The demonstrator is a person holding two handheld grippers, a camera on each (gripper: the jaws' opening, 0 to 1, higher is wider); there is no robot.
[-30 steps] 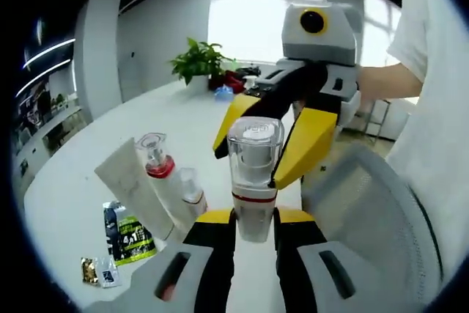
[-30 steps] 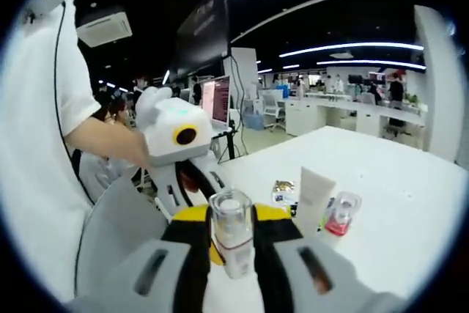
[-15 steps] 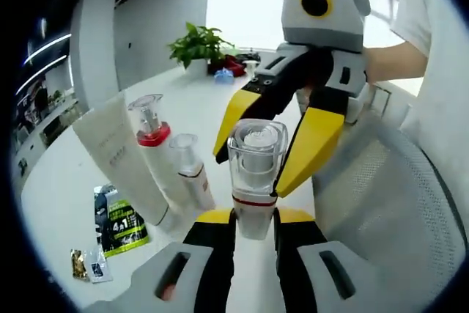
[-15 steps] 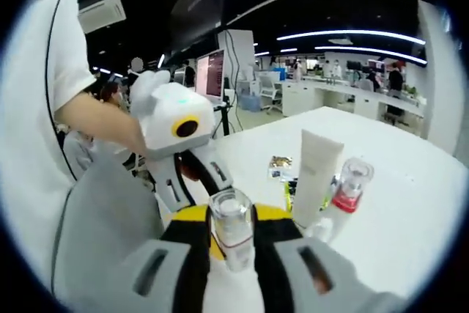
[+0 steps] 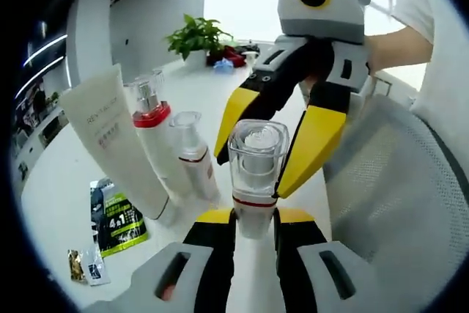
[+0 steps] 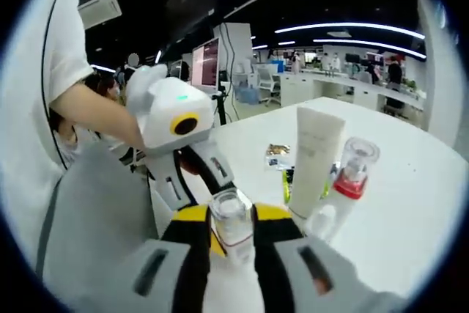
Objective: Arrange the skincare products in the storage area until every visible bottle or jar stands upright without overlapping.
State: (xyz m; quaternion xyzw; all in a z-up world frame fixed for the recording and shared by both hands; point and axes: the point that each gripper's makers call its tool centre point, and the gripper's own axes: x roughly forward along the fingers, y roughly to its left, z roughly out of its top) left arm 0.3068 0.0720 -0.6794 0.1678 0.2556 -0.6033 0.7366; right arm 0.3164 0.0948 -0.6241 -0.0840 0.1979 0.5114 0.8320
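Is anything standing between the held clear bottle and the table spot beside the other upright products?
Nothing visible does. The clear bottle sits between both tools, left tool and right tool. The white tube, red-collared bottle and small pump bottle stand off to one side, with bare table below the bottle.

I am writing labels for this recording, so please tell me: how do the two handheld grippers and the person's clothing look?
Each handheld gripper has a light grey plastic body with slotted openings, black inner arms and yellow jaw tips: left gripper, right gripper. Seen from the left gripper view, the right gripper shows wedge-shaped yellow jaws on black arms under a grey-white housing. The person wears a white short sleeve.
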